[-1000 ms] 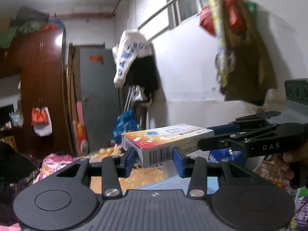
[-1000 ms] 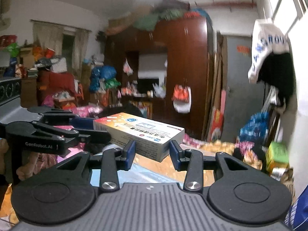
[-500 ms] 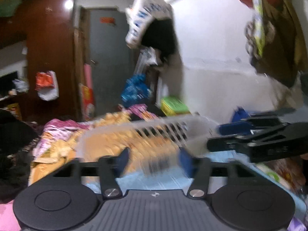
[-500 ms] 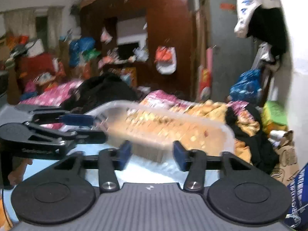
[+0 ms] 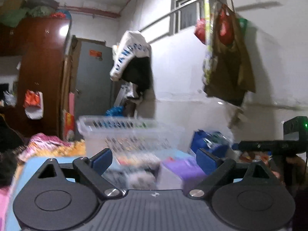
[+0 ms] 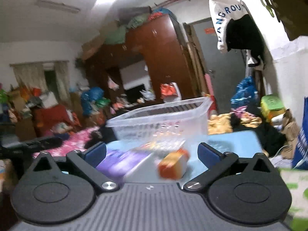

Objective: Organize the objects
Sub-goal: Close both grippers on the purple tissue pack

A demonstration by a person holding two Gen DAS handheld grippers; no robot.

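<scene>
Both tongs are empty here. The left gripper (image 5: 154,158) has its jaws spreading wide with nothing pinched between the blue pads, and the right gripper (image 6: 152,153) is the same: jaws opening, pads touching nothing. In the left view the right gripper shows as a dark bar at the far right edge.

Just past the pads, on the light blue table (image 6: 234,140), are a few loose things. The orange box (image 6: 173,163) sits right in front of the right gripper, near end facing the camera, so its long axis seems to run away from me toward the basket, maybe angled a bit left. It's smeared with blur, so don't hold me to the angle. To its left is a purple pack (image 6: 117,161) lying flat, long side slanting from near left to far right.

Behind them is the clear basket (image 6: 161,123), upright, open top. There might be something colourful inside, but I can't tell through the blur.

Progress-wise: I'd guess partway. At least the orange box and purple pack are outside the basket and need picking up, with neither gripper on anything yet.
</scene>
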